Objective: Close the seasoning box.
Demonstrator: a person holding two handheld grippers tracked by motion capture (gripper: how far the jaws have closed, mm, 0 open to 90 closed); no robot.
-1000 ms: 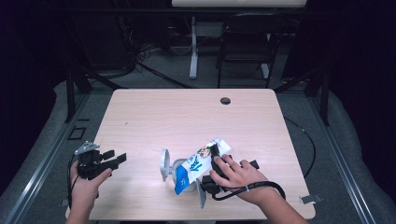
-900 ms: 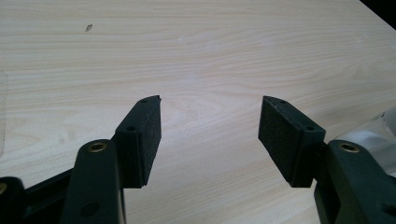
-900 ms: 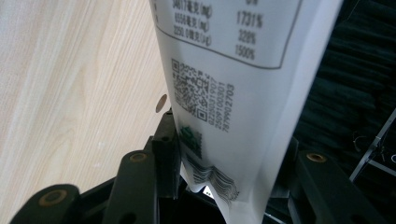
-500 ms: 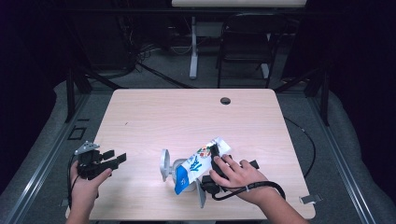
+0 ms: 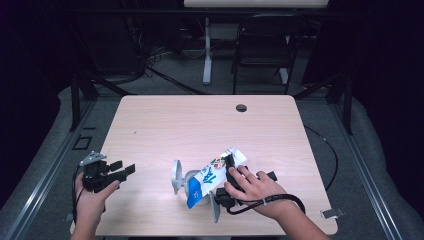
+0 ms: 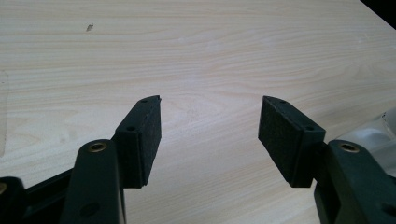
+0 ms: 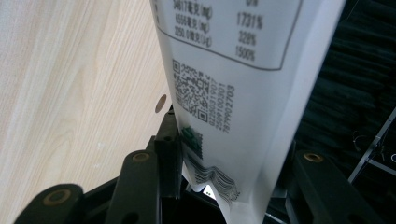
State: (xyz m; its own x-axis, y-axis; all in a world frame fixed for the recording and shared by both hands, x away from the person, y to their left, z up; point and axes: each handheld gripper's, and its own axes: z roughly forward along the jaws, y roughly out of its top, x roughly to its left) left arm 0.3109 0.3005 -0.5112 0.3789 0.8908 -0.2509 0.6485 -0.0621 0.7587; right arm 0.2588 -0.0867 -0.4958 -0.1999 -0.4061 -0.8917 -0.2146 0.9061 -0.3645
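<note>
Pouch (image 5: 212, 175), white and blue, lies tilted over a clear jar (image 5: 192, 182) near the front edge of the tabletop (image 5: 200, 125). Fingers of the right gripper (image 5: 228, 167) are closed on its printed end. Left gripper (image 5: 122, 171), well apart at the left, holds its fingers (image 6: 140, 140) wide open above bare wood.

On the light wooden table (image 5: 200, 120), the right gripper (image 5: 225, 175) clasped a white-and-blue printed pouch (image 5: 210, 177) beside a clear glass jar (image 5: 182, 181); the left gripper (image 5: 122, 172) hovered near-left, jaws apart.
</note>
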